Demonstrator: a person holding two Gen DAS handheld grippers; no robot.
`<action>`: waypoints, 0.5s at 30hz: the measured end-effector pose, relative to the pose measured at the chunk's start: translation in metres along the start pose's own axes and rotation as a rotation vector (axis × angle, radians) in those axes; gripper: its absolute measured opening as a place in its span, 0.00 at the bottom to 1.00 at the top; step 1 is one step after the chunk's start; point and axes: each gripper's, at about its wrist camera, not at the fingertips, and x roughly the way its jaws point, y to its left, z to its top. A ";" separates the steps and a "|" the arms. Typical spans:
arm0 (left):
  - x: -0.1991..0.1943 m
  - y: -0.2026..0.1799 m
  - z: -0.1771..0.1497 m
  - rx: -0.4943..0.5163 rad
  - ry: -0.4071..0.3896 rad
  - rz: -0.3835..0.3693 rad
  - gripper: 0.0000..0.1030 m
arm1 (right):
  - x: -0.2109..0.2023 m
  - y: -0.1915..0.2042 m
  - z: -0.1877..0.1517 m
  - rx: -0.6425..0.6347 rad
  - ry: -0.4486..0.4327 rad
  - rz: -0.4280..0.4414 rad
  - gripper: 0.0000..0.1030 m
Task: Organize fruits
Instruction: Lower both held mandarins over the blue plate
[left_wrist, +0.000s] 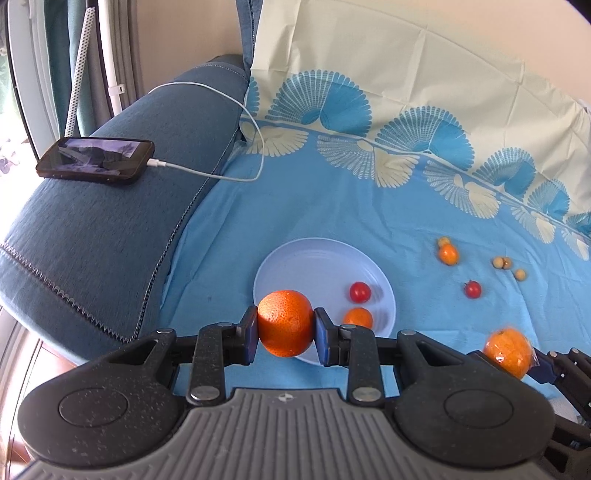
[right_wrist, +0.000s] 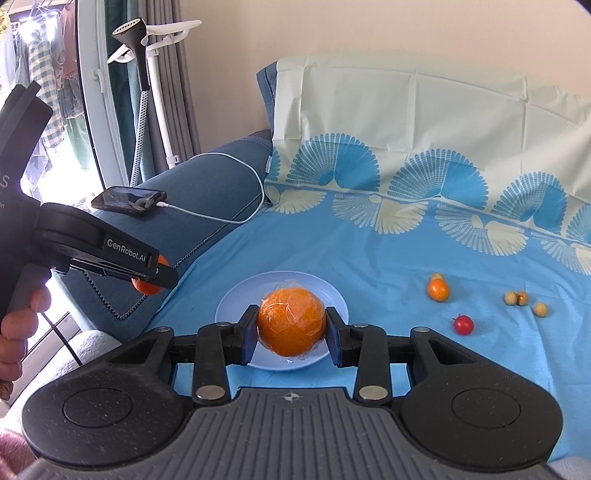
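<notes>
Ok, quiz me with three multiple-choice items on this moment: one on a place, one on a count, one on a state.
1. Where is the phone?
A. on the sofa arm
B. on the plate
C. on the pillow

2. How many fruits lie on the plate, as the left wrist view shows it?
A. none
B. two
C. five

3. What sets apart the orange in the right tongs?
A. it is peeled
B. it is cut in half
C. it is wrapped in clear film

Answers:
1 A: it lies on the blue sofa arm with a white cable plugged in.
2 B: a red tomato and a small orange sit there.
3 C: the wrapped orange shows shiny creased film; the left tongs grip a bare orange.
</notes>
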 end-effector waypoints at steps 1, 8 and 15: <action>0.005 -0.001 0.002 0.004 0.004 0.004 0.33 | 0.006 -0.001 0.001 0.001 0.003 0.001 0.38; 0.052 -0.007 0.019 0.018 0.056 0.031 0.33 | 0.056 -0.006 0.003 0.004 0.060 0.013 0.38; 0.095 -0.002 0.035 0.005 0.099 0.053 0.33 | 0.111 -0.005 0.008 -0.033 0.124 0.029 0.38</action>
